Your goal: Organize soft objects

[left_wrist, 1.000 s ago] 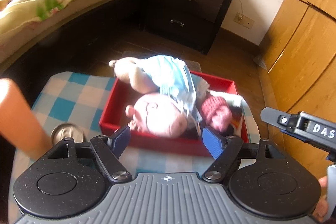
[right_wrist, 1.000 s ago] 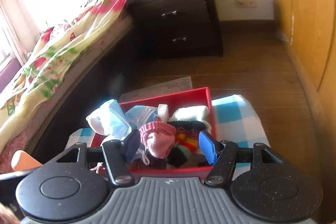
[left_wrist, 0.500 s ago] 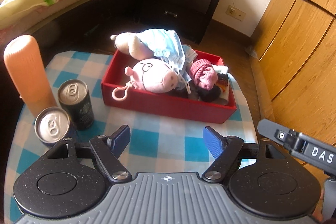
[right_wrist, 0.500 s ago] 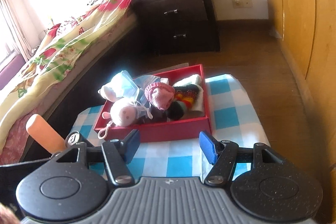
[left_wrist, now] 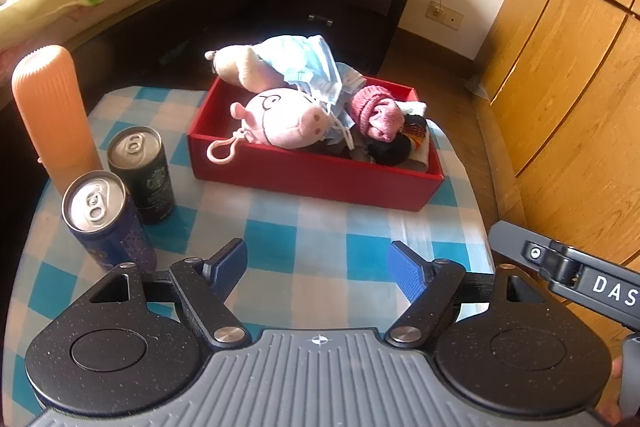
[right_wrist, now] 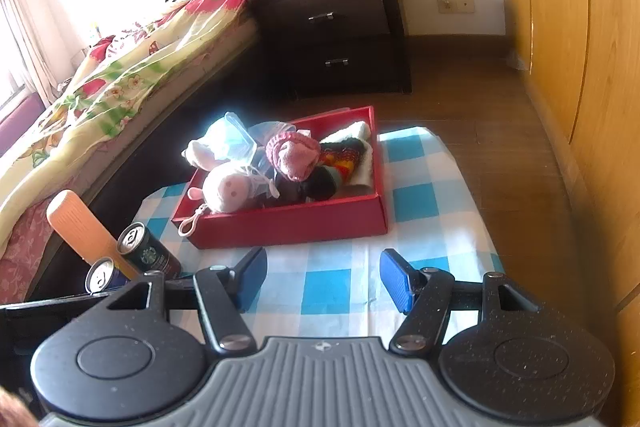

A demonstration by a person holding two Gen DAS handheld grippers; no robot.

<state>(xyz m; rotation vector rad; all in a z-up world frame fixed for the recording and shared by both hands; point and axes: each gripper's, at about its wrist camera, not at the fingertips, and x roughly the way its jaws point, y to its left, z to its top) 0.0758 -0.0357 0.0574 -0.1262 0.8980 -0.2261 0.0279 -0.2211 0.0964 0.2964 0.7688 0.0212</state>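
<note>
While both tools hover over the near edge of the checkered desk [left_wrist: 320,227], the left tool [left_wrist: 318,269] has its jaws spread wide with nothing between them, and the right tool [right_wrist: 324,279] stands apart and empty too. Ahead of both sits the red box [left_wrist: 320,179], holding a pink pig plush [left_wrist: 288,119], a blue face mask [left_wrist: 308,63], a pink knit hat [left_wrist: 378,111] and dark socks [left_wrist: 392,151]. Left of the left tool stand two cans [left_wrist: 140,171] and an orange bottle [left_wrist: 52,111].
</note>
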